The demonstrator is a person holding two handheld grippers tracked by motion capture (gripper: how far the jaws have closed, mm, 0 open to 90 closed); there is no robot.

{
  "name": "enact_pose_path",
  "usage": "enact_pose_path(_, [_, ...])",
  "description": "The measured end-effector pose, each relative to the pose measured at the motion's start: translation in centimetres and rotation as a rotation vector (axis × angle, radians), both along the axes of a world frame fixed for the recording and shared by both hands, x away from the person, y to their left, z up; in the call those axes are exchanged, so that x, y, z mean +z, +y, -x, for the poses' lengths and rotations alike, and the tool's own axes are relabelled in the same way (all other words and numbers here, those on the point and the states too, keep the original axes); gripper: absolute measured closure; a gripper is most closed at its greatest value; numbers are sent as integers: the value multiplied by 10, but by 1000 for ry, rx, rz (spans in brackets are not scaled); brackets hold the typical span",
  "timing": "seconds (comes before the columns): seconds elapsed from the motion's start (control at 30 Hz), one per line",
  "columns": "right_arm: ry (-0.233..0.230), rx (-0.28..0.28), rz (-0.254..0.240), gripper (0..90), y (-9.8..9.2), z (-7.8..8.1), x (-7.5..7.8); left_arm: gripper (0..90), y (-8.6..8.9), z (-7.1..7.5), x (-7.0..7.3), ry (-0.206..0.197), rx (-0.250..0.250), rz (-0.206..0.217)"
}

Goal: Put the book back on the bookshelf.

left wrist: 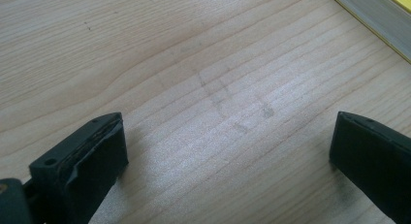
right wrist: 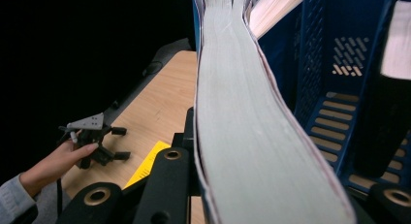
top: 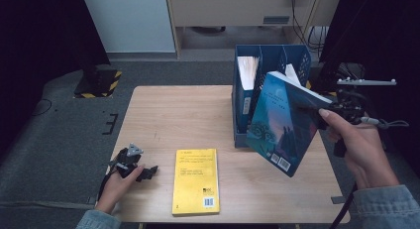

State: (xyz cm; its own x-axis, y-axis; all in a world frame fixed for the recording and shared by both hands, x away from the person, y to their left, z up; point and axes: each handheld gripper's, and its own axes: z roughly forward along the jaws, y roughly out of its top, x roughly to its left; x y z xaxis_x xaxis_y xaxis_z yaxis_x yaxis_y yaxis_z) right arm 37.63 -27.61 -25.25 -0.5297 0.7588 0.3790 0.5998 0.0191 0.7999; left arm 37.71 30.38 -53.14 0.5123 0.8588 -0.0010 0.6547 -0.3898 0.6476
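The right gripper (top: 324,111) has its jaws clamped on the blue book (top: 282,125), held tilted in the air just in front of the blue file rack (top: 270,58), likely lining it up for a slot. The left gripper (top: 136,167) rests on the pale wooden bench (top: 163,115), jaws wide and empty, beside the yellow book (top: 196,181) lying flat. Grey carpet floor (top: 59,140) spreads around, dim.

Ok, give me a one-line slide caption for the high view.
Right tool lifts a blue paperback book beside the blue plastic file rack; a yellow book lies on the wooden table.
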Motion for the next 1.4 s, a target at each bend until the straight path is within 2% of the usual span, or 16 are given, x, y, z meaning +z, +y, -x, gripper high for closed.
enact_pose_path(0.23, [-10,-65,-17,736,-12,-15,15,0,0,0,0,-4,-1,0])
enact_pose_path(0.5, [-30,-144,29,736,-19,-34,23,0,-1,-1,0,-4,-3,1])
enact_pose_path(0.67, [-36,-190,82,735,-14,-50,19,0,-1,-1,0,-5,-7,2])
enact_pose_path(1.0, [-32,-255,131,736,0,-83,3,0,-1,-1,0,-4,-11,3])
enact_pose_path(1.2, [-29,-267,176,737,10,-94,-4,0,-1,-1,0,-3,-14,2])
enact_pose_path(1.4, [-27,-282,182,737,18,-107,-9,0,-1,-1,0,-2,-14,3])
